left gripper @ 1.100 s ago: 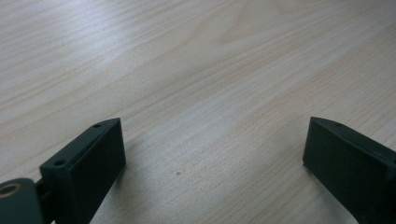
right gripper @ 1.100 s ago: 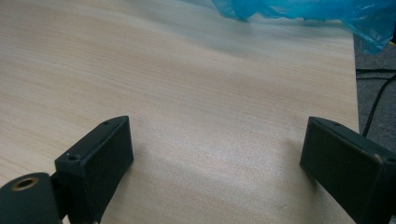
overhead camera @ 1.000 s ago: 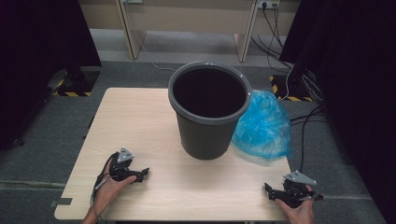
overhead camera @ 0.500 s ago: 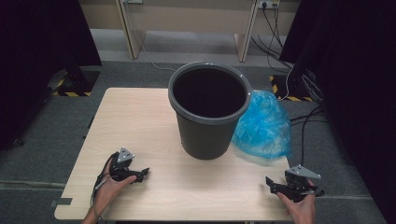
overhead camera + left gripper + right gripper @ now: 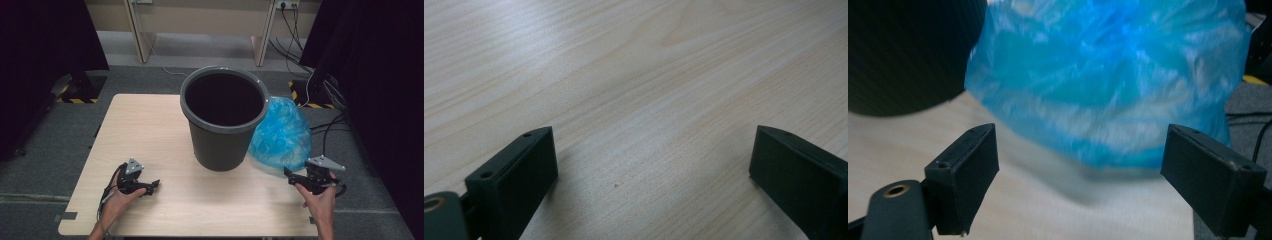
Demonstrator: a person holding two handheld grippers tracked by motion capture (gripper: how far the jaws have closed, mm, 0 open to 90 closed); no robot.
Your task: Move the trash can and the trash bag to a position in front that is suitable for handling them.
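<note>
High view first: a pale wooden table (image 5: 165, 130) carries a dark grey plastic bin (image 5: 224, 117) standing upright near its middle, its mouth open and its inside dark. A crumpled blue plastic bag (image 5: 282, 135) lies on the table just to the right of the bin, pressed against the bin's wall and reaching toward the table's right edge.

At the near right corner, the person's right hand (image 5: 320, 202) holds the right gripper (image 5: 290, 176), which points left and forward at the lower edge of the bag and sits close to it; whether a jaw tip touches the plastic cannot be told from above. In the right gripper view its two black jaws stand spread wide with nothing between them. The bag (image 5: 1108, 75) fills the space ahead of them, somewhat blurred, and the bin's ribbed dark side (image 5: 903, 55) shows at the upper left, with bare tabletop (image 5: 1038, 210) under the jaws.

At the near left, the left hand (image 5: 117, 200) holds the left gripper (image 5: 152, 186) low on the table, pointing right, well apart from both bin and bag. The left gripper view shows its jaws likewise spread wide over bare wood grain (image 5: 639, 90), gripping nothing.

Beyond the table lie grey carpet, black curtains at both sides, and cables (image 5: 327, 125) on the floor at the right.
</note>
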